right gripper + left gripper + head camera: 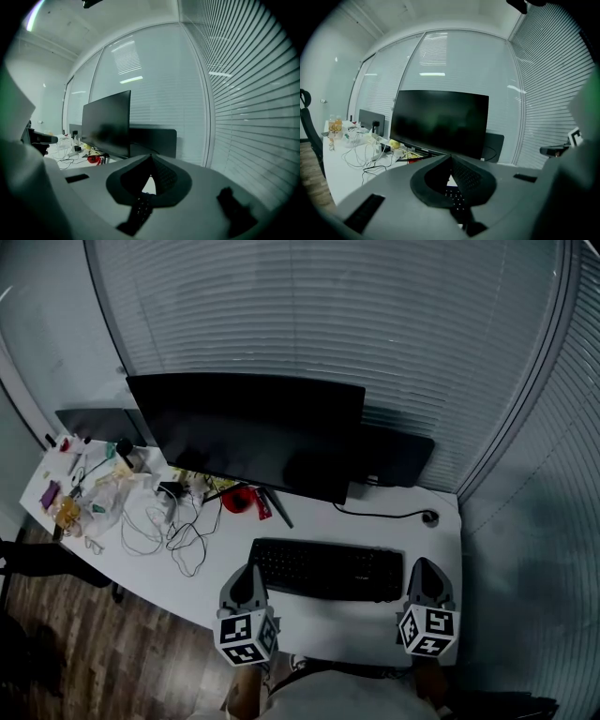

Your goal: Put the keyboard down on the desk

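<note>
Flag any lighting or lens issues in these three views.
Head view: dim, bluish, barrel distortion bows the blinds; monitor is featureless black. Left gripper view: black vignetted corners, ceiling-light glare on the glass wall. Right gripper view: same vignette, green cast at the left edge, keyboard blurred up close.

The white bench point(328, 617) stretches away to my left. A black monitor point(248, 432) stands at its middle, with a red object point(236, 501) at its foot. Left of that lie loose white and black cables point(164, 531), crumpled clear bags point(112, 493) and a small purple item point(49, 493). A black cord point(380, 515) runs toward the right corner. The black keyboard point(323, 570) sits along the near edge; whether it rests on the top I cannot tell.
</note>
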